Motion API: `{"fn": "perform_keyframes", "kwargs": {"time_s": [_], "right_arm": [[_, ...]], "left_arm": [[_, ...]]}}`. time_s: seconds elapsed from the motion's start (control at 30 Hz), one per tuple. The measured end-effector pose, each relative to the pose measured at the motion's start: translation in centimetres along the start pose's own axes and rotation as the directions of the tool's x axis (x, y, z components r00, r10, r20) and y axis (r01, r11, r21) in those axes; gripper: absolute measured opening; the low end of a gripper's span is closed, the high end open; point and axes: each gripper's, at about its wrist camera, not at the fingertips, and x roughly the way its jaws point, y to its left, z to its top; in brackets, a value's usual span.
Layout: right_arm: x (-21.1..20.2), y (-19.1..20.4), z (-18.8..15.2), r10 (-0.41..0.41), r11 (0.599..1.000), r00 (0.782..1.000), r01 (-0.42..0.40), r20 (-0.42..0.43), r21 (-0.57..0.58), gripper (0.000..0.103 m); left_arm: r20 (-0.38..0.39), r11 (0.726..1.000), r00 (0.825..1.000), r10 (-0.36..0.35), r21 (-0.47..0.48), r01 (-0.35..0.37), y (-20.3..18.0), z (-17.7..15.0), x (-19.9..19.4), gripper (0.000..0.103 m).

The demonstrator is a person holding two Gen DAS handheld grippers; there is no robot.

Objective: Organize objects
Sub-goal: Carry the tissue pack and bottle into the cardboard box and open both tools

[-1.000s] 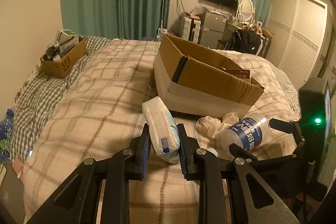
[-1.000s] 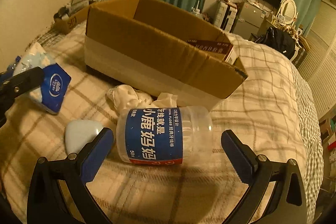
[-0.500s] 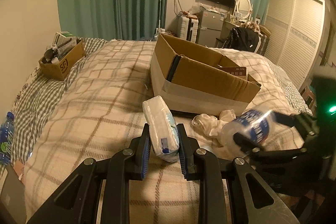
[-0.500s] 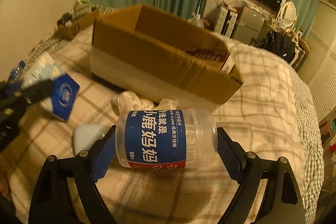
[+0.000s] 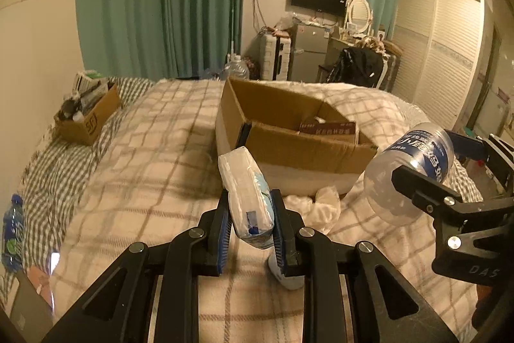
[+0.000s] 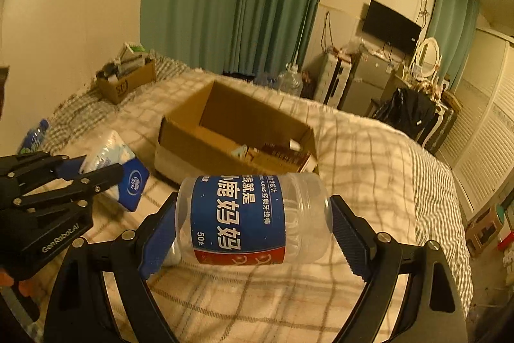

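Observation:
My left gripper [image 5: 250,214] is shut on a white and blue tissue pack [image 5: 247,192] and holds it above the bed, short of the open cardboard box [image 5: 289,150]. My right gripper [image 6: 253,224] is shut on a clear plastic jar with a blue label [image 6: 250,221], lifted above the bed in front of the box [image 6: 231,134]. The jar also shows in the left wrist view [image 5: 411,169], to the right of the box. The tissue pack shows at the left of the right wrist view [image 6: 119,163]. The box holds a dark red carton [image 5: 327,128].
A crumpled white cloth [image 5: 321,201] and a small pale object [image 5: 286,275] lie on the checked blanket [image 5: 154,169] near my left fingers. A small cardboard box of items [image 5: 86,114] stands at the far left. A blue bottle [image 5: 13,230] lies at the bed's left edge.
My right gripper has closed on the jar and lifted it off the blanket. My left gripper has risen with the tissue pack, so the box now shows from higher up.

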Motion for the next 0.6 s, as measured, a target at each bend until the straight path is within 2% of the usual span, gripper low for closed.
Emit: {"fn": "perform_keyframes", "kwargs": {"time_s": [0.1,0.27,0.37,0.53,0.6], "right_arm": [[-0.8,-0.6,1.1,0.009,1.000,0.999,-0.009,0.031,0.006,0.088],[-1.2,-2.0,3.6,0.015,1.000,0.996,-0.017,0.084,0.013,0.088],[-0.8,-3.0,5.9,0.015,0.999,0.994,-0.019,0.113,0.031,0.088],[0.0,-5.3,10.7,0.043,0.996,0.986,-0.055,0.161,0.069,0.088],[1.3,-6.3,13.0,0.059,0.994,0.987,-0.072,0.148,0.083,0.088]], "left_arm": [[0.004,0.999,0.999,-0.034,0.003,0.034,0.0,1.3,-0.3,0.023],[0.059,0.996,0.996,-0.072,0.057,0.069,-0.9,5.0,-1.4,0.023],[0.097,0.991,0.989,-0.110,0.088,0.102,-1.4,8.0,-1.7,0.023],[0.144,0.986,0.984,-0.108,0.138,0.088,-2.7,13.2,-0.6,0.023],[0.137,0.986,0.984,-0.114,0.137,0.095,-3.0,14.9,0.6,0.023]]}}
